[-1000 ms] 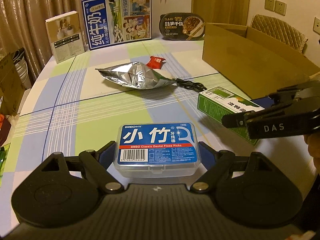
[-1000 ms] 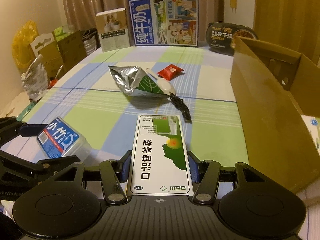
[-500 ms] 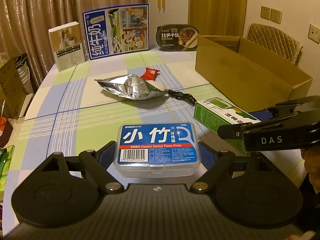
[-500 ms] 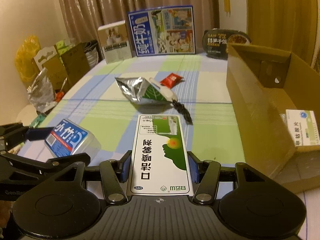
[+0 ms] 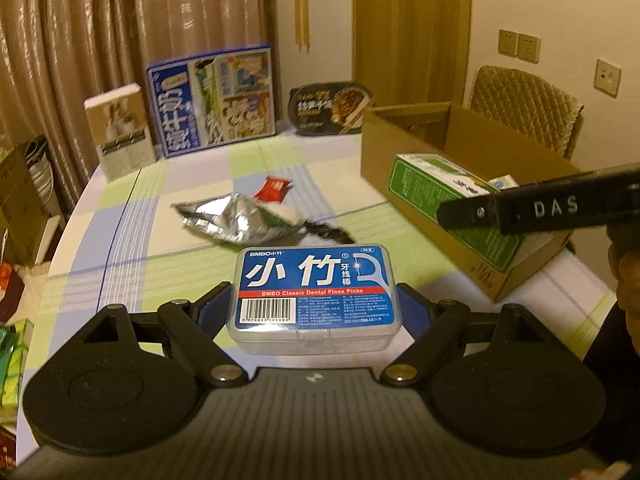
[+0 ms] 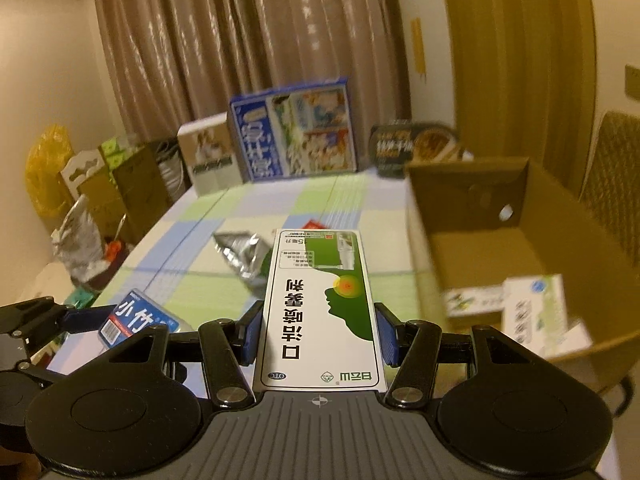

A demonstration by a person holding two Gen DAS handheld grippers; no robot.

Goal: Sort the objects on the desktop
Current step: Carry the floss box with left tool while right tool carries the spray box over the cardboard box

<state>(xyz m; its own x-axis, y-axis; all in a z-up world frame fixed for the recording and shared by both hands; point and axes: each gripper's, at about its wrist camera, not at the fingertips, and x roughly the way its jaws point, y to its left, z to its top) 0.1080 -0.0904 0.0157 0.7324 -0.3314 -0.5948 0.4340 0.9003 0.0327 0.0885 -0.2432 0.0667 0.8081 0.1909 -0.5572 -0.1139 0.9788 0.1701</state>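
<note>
Left wrist view: the left gripper [image 5: 314,312] clamps a clear dental floss pick box [image 5: 314,294] by its sides, lifted above the checked tablecloth [image 5: 120,240]. The right gripper [image 6: 318,330] squeezes a green-and-white medicine box [image 6: 320,308], held up beside the open cardboard box [image 6: 520,256], where two small cartons [image 6: 532,308] lie inside

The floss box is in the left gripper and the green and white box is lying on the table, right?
Not quite. The floss box is in the left gripper, but the green and white box is clamped in the right gripper, as the right wrist view shows.
</note>
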